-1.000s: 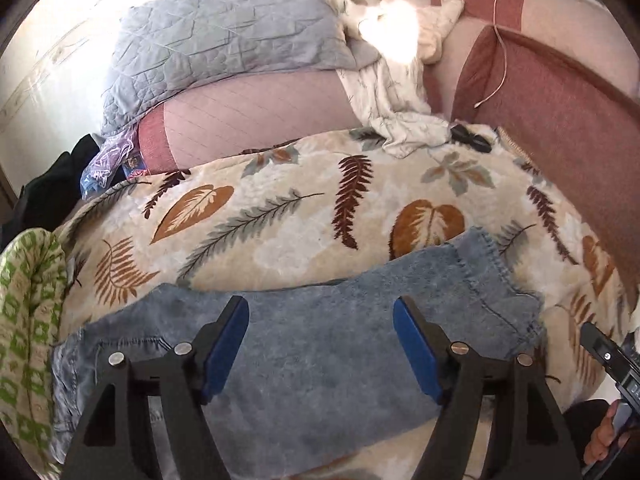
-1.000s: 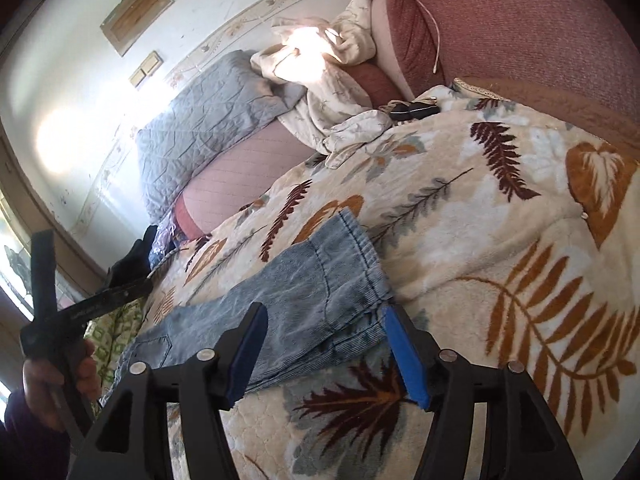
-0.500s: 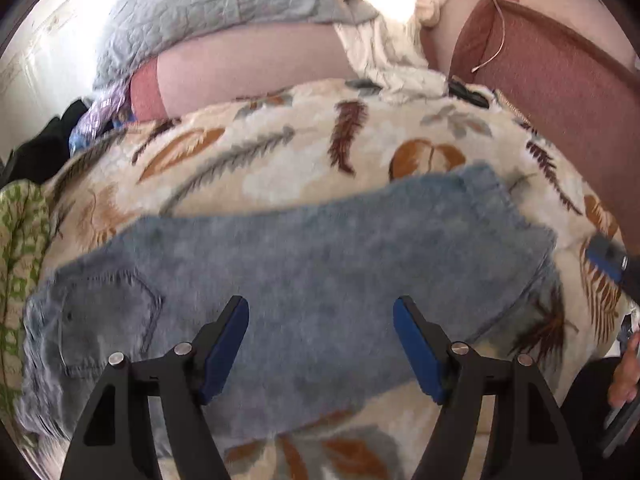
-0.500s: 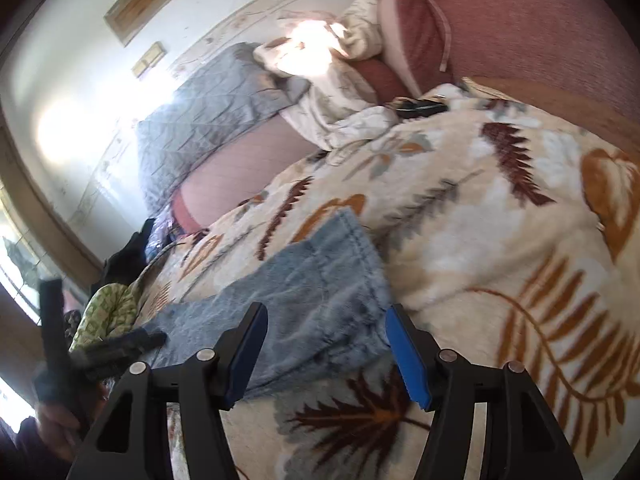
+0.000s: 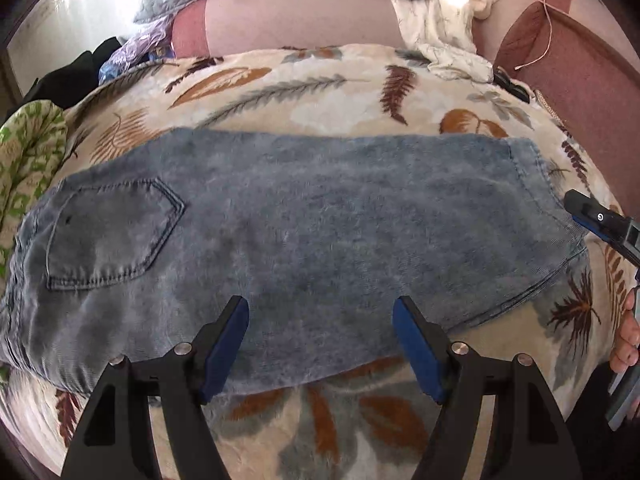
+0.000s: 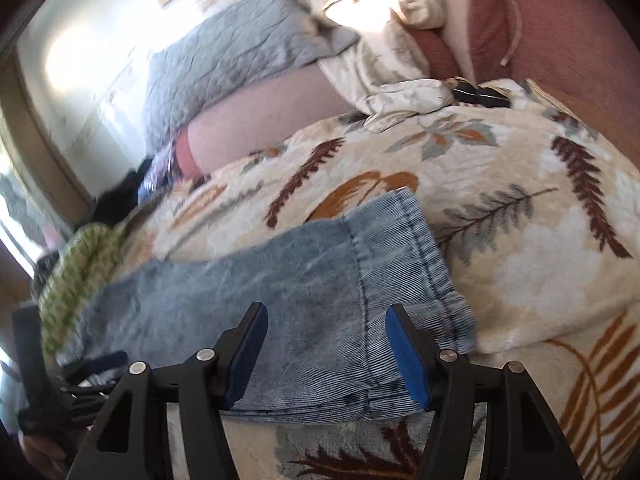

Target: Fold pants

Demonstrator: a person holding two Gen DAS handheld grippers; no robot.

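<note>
In the left wrist view the left gripper [image 5: 321, 342] has its two blue-padded fingers spread wide apart, clamping nothing, poised over the near edge of the single pair of pants [image 5: 304, 240], which lies flat and lengthwise across the leaf-patterned blanket [image 5: 320, 88] on the bed. One back pocket [image 5: 108, 232] shows at the pants' left end, near the bed's left edge where a green patterned cloth [image 5: 28, 160] sits; the hem end reaches toward the right edge, where the tip of the right gripper [image 5: 600, 220] shows. In the right wrist view the right gripper [image 6: 325, 350] is likewise wide apart and empty, hovering over the hem end [image 6: 400, 264] of the pants. Along the far edge lie one grey quilted pillow [image 6: 240, 64] and one white crumpled cloth [image 6: 384, 64].
</note>
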